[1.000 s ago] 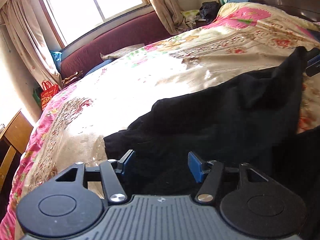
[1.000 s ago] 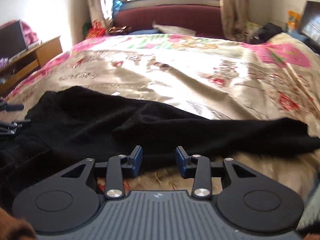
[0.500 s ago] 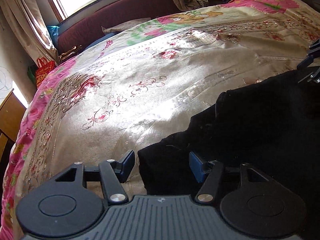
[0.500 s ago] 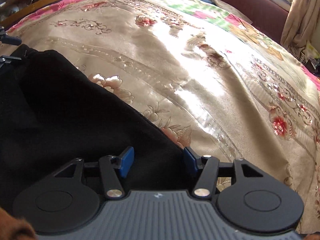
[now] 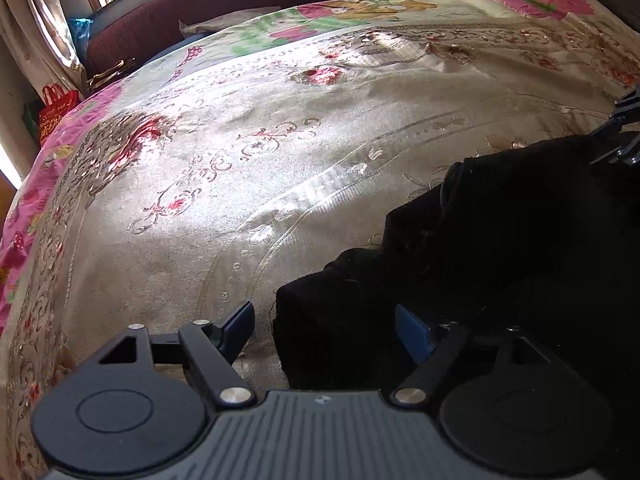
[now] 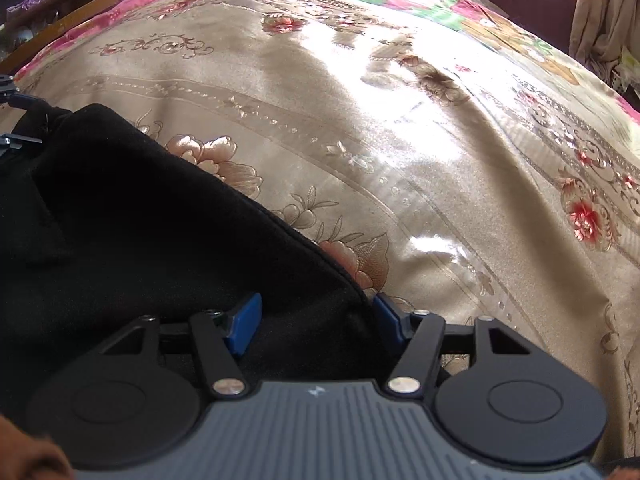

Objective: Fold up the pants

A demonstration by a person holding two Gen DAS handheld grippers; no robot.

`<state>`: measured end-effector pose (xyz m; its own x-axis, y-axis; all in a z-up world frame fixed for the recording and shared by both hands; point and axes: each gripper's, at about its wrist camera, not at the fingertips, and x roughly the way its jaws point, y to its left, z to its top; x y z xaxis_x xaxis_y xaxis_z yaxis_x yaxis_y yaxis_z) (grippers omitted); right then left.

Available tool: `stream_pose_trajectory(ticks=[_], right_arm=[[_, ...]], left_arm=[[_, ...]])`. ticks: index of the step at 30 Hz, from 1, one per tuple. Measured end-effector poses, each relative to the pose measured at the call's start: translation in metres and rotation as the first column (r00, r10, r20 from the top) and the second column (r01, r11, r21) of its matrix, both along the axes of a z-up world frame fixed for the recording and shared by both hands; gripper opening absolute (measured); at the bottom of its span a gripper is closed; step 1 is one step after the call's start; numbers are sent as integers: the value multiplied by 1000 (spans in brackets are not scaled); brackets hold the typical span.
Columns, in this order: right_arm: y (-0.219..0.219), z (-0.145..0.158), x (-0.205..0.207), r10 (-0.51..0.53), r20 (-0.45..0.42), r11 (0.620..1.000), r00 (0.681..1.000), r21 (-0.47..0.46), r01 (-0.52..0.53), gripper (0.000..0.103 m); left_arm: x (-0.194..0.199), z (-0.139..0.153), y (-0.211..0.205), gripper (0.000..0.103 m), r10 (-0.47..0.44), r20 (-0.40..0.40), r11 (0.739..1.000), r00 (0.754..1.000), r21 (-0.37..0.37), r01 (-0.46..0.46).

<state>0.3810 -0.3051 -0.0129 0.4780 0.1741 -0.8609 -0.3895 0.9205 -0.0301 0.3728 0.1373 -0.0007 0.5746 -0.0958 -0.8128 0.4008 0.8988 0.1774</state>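
Observation:
Black pants (image 5: 500,248) lie on the floral bed cover, filling the lower right of the left wrist view and the lower left of the right wrist view (image 6: 132,232). My left gripper (image 5: 326,330) is open, its blue pads on either side of a folded corner of the pants. My right gripper (image 6: 318,322) is open, with the pants' edge lying between its pads. The right gripper's fingers (image 5: 618,136) show at the far right of the left wrist view, at the cloth's far edge. The left gripper's fingers (image 6: 18,120) show at the far left of the right wrist view.
The gold and pink floral bed cover (image 5: 260,152) spreads ahead of both grippers. A maroon headboard or sofa (image 5: 208,12) and curtains stand under a window at the back. A red bag (image 5: 56,108) sits at the left. Wooden furniture (image 6: 80,4) stands beside the bed.
Both grippers have dropped low and close to the bed. The pants now lie between each gripper's open pads, and the views have tilted down toward the cover.

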Motion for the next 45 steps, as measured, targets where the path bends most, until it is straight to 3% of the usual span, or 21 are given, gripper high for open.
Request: stream_pose_trajectory(ticks=[2, 3, 5, 11, 14, 18, 21, 24, 27, 29, 33, 37, 39, 42, 45], right_arm=[[1, 2, -3, -15, -6, 1000, 1000, 14, 15, 28], [2, 3, -4, -25, -11, 999, 1000, 22, 26, 22], [5, 6, -7, -46, -10, 999, 999, 18, 47, 12], [7, 40, -28, -67, 76, 998, 995, 22, 65, 8], [9, 71, -53, -71, 147, 997, 987, 39, 66, 8], [18, 120, -132, -34, 258, 998, 965, 56, 20, 8], [25, 140, -214, -14, 332, 997, 943, 77, -12, 6], [39, 125, -287, 12, 324, 998, 946, 61, -34, 6], [61, 71, -327, 25, 147, 997, 989, 62, -35, 7], [75, 39, -342, 25, 64, 999, 998, 36, -27, 7], [107, 38, -353, 139, 155, 989, 978, -66, -130, 13], [138, 49, -330, 300, 274, 942, 914, -238, -238, 35], [149, 46, -314, 380, 290, 901, 878, -330, -281, 39], [155, 38, -292, 486, 255, 819, 836, -467, -334, 42], [158, 31, -272, 557, 199, 752, 806, -534, -387, 48]], left_arm=[[6, -3, 2, 87, 41, -26, 998, 999, -37, -42], [8, -3, 2, 82, 52, -32, 997, 998, -50, -54], [9, 1, -2, 63, 76, -30, 996, 997, -54, -78], [-10, 22, -7, 37, 93, 44, 995, 995, -26, -92], [-37, 47, -6, 35, 69, 117, 997, 991, -44, -64], [-100, 89, 10, 30, 57, 214, 989, 975, -148, -25], [-165, 99, 24, 29, 61, 242, 980, 968, -197, -12], [-219, 76, 29, 30, 64, 189, 980, 980, -196, -26], [-255, 34, 28, 29, 78, 102, 989, 992, -136, -64], [-274, 12, 30, 29, 95, 61, 991, 994, -101, -89], [-294, 6, 38, 29, 137, 70, 983, 988, -131, -127], [-292, 16, 30, 30, 140, 144, 986, 980, -115, -124], [-295, 19, 26, 33, 110, 159, 991, 981, -100, -94], [-300, 22, 22, 44, 66, 180, 997, 982, -45, -58], [-305, 23, 12, 49, -5, 190, 1000, 982, 10, 3]])
